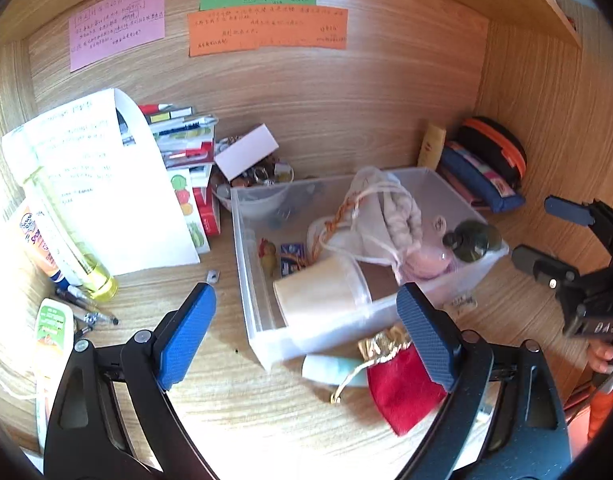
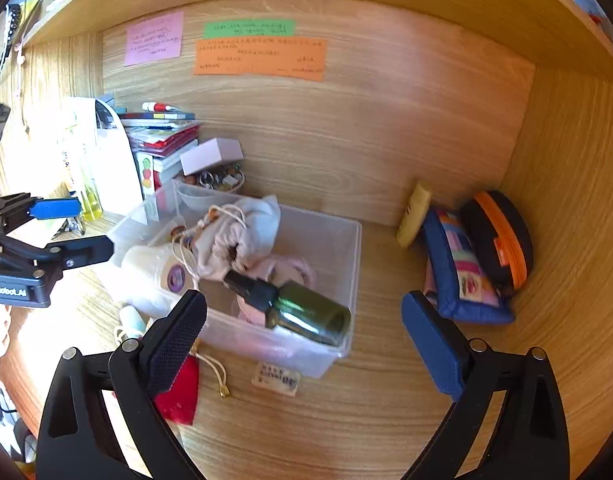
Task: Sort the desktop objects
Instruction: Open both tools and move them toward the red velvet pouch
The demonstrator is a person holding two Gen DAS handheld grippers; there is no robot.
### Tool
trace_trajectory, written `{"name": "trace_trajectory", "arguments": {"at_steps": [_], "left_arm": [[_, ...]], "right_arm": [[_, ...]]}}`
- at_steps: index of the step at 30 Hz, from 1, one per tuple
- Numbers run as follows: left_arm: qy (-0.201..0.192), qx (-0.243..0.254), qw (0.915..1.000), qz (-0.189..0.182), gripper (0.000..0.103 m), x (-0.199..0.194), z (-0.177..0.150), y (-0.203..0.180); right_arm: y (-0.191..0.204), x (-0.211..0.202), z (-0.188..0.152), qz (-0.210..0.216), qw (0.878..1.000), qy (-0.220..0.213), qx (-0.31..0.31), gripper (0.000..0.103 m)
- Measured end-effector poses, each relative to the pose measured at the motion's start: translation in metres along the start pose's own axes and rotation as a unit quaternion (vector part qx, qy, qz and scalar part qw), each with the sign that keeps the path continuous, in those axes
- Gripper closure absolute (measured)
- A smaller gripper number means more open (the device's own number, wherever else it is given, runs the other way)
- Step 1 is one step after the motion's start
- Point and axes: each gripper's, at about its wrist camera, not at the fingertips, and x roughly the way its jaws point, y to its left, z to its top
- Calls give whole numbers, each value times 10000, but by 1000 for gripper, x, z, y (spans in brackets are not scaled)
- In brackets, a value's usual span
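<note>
A clear plastic bin [image 1: 266, 320] [image 2: 346, 264] stands on the wooden desk. It holds a white drawstring bag [image 1: 382, 208] [image 2: 242, 232], a dark green bottle [image 1: 474, 240] [image 2: 306, 312], a pink item [image 1: 426, 260], a paper cup [image 1: 318, 292] [image 2: 154, 272] and small toys. A red pouch [image 1: 402, 388] [image 2: 178, 396] and a pale tube [image 1: 330, 368] lie in front of the bin. My left gripper [image 1: 306, 336] is open and empty above the bin's near edge. My right gripper [image 2: 302, 344] is open and empty at the bin's right corner; it also shows in the left wrist view [image 1: 546, 236].
Books, a white sheet [image 1: 106, 184] and tubes stand at left. Pens [image 1: 86, 308] lie on the desk. Pencil cases [image 2: 466, 272] and an orange-trimmed pouch [image 2: 502, 236] lean in the right corner. A small tag [image 2: 276, 378] lies before the bin. Sticky notes hang on the back wall.
</note>
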Motion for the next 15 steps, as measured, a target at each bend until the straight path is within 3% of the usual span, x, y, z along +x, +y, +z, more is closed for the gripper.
{"name": "trace_trajectory", "arguments": {"at_steps": [15], "left_arm": [[922,146,9953,-248,10,25,-57,-23]], "right_arm": [[-9,36,-58,137,9960,878,48,6]]}}
